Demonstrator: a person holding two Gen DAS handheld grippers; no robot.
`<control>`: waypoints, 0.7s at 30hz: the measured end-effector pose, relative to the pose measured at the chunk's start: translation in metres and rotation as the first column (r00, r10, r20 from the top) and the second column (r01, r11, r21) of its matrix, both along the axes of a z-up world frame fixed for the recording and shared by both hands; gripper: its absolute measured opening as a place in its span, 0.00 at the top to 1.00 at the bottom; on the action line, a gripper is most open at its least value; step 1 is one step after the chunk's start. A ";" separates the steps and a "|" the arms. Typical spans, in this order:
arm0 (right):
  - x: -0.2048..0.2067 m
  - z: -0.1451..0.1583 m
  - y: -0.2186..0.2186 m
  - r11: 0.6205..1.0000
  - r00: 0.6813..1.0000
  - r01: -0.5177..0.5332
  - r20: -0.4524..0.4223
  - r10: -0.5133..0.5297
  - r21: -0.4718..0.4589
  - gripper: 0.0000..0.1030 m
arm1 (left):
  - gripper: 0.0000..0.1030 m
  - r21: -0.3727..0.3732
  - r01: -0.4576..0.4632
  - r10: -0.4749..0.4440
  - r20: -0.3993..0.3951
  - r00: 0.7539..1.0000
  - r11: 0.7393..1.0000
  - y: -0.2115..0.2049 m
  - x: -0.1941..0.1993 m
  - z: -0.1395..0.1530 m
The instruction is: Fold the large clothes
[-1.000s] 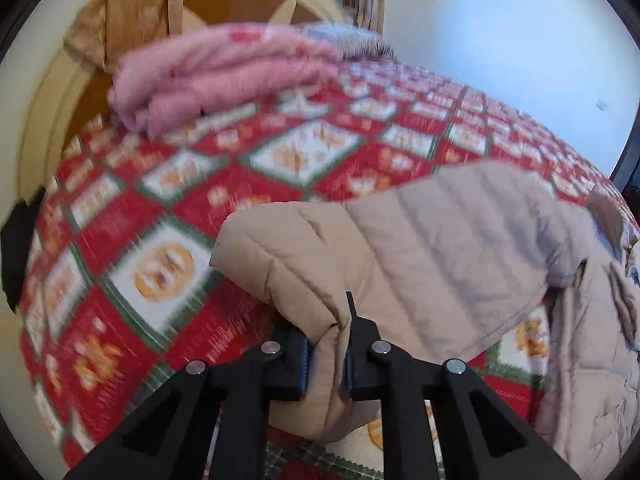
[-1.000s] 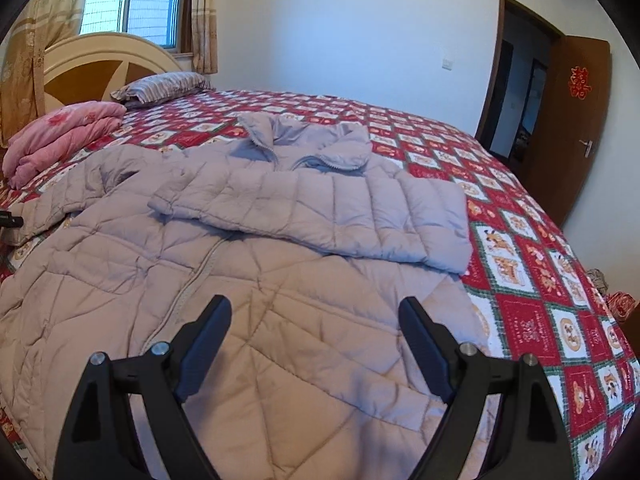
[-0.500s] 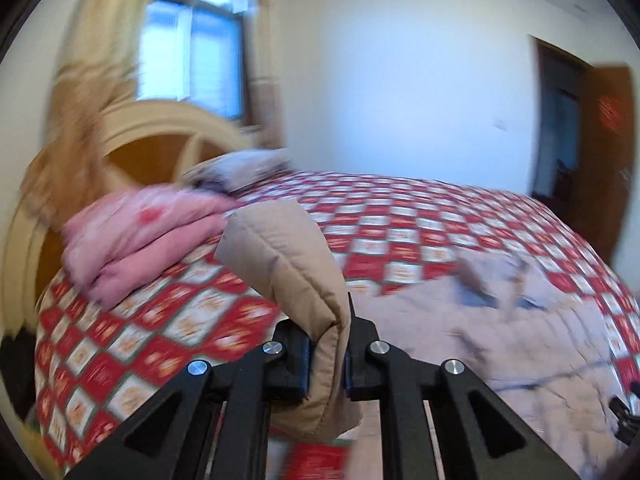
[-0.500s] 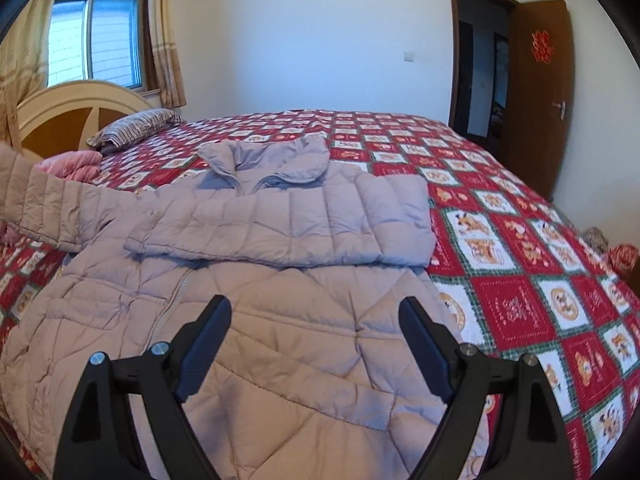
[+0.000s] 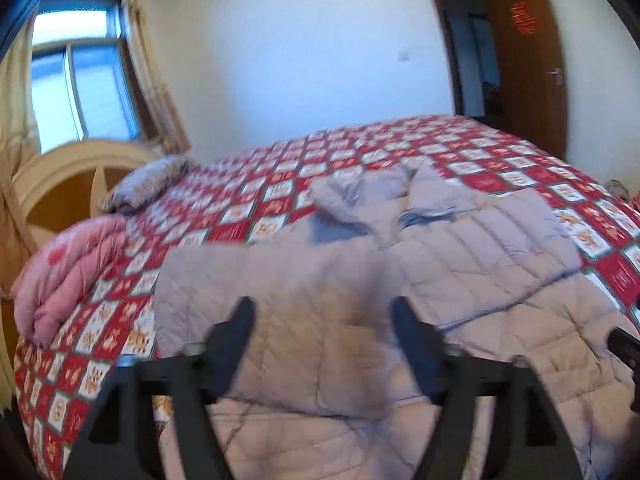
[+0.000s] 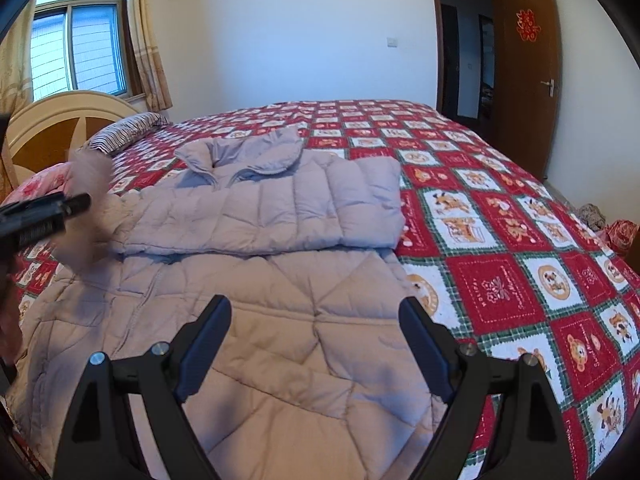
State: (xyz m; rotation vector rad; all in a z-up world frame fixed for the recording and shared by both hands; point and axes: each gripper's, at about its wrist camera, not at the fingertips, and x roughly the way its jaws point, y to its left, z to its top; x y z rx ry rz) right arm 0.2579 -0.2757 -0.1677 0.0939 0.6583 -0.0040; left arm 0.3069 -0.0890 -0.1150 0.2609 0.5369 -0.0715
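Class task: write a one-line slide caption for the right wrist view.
Open right gripper above a quilted coat spread on a red patterned bedspread.

Jacket [image 6: 256, 280] spread on bed [image 6: 500, 216]; pillow [image 6: 124, 132] and folded blanket [image 5: 68, 264] to its left near headboard [image 6: 52, 128]; door [image 6: 524, 72] behind, right.

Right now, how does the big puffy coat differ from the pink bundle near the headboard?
The coat is pale grey-beige; the pink bundle is rose pink. The coat lies spread wide over the middle of the bed with one sleeve folded across its chest, while the bundle is a compact stack. The bundle sits at the bed's edge by the headboard. Both look soft and rest on the red checked bedspread.
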 end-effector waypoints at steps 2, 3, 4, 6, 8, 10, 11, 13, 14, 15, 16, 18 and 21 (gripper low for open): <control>0.002 -0.002 0.000 1.000 1.000 -0.001 -0.012 0.001 0.010 0.14 | 0.06 0.022 0.010 -0.011 0.042 0.999 1.000 -0.003 -0.009 0.000; 0.004 -0.003 0.001 1.000 1.000 -0.005 -0.019 0.006 0.012 0.14 | 0.06 0.027 0.013 -0.014 0.054 0.998 1.000 -0.002 -0.010 0.001; 0.006 -0.004 0.001 1.000 1.000 -0.010 -0.023 0.010 0.012 0.14 | 0.06 0.034 0.005 -0.007 0.059 0.998 0.999 0.003 -0.009 0.001; 0.010 -0.004 0.007 1.000 0.999 -0.023 -0.032 0.023 0.010 0.14 | 0.06 0.027 -0.031 0.030 0.051 0.998 0.999 0.022 -0.003 -0.001; 0.016 -0.001 0.016 0.998 0.998 -0.053 -0.043 0.053 0.018 0.14 | 0.06 0.028 -0.116 0.114 0.040 0.993 0.993 0.049 0.007 -0.008; 0.024 0.004 0.029 0.996 0.995 -0.088 -0.048 0.089 0.027 0.14 | 0.06 0.035 -0.201 0.201 0.001 0.979 0.979 0.079 0.021 -0.020; 0.028 0.007 0.035 0.994 0.994 -0.101 -0.050 0.102 0.034 0.14 | 0.06 0.038 -0.247 0.248 -0.022 0.969 0.968 0.095 0.027 -0.027; 0.041 0.012 0.052 0.988 0.988 -0.138 -0.061 0.142 0.069 0.14 | 0.06 0.037 -0.311 0.312 -0.055 0.948 0.950 0.121 0.035 -0.039; 0.047 0.013 0.060 0.985 0.985 -0.152 -0.065 0.158 0.082 0.14 | 0.06 0.037 -0.356 0.358 -0.075 0.931 0.934 0.138 0.039 -0.047; 0.053 0.014 0.069 0.981 0.981 -0.171 -0.072 0.178 0.094 0.14 | 0.06 0.034 -0.380 0.382 -0.091 0.920 0.924 0.149 0.041 -0.053; 0.060 0.015 0.080 0.976 0.977 -0.190 -0.078 0.198 0.103 0.14 | 0.06 0.024 -0.399 0.399 -0.114 0.910 0.917 0.160 0.043 -0.060; 0.071 0.014 0.101 0.968 0.968 -0.222 -0.089 0.233 0.116 0.14 | 0.06 0.002 -0.426 0.421 -0.164 0.892 0.905 0.179 0.044 -0.075; 0.092 0.000 0.125 0.958 0.954 -0.238 -0.147 0.261 0.158 0.15 | 0.06 -0.039 -0.443 0.424 -0.221 0.878 0.896 0.191 0.046 -0.094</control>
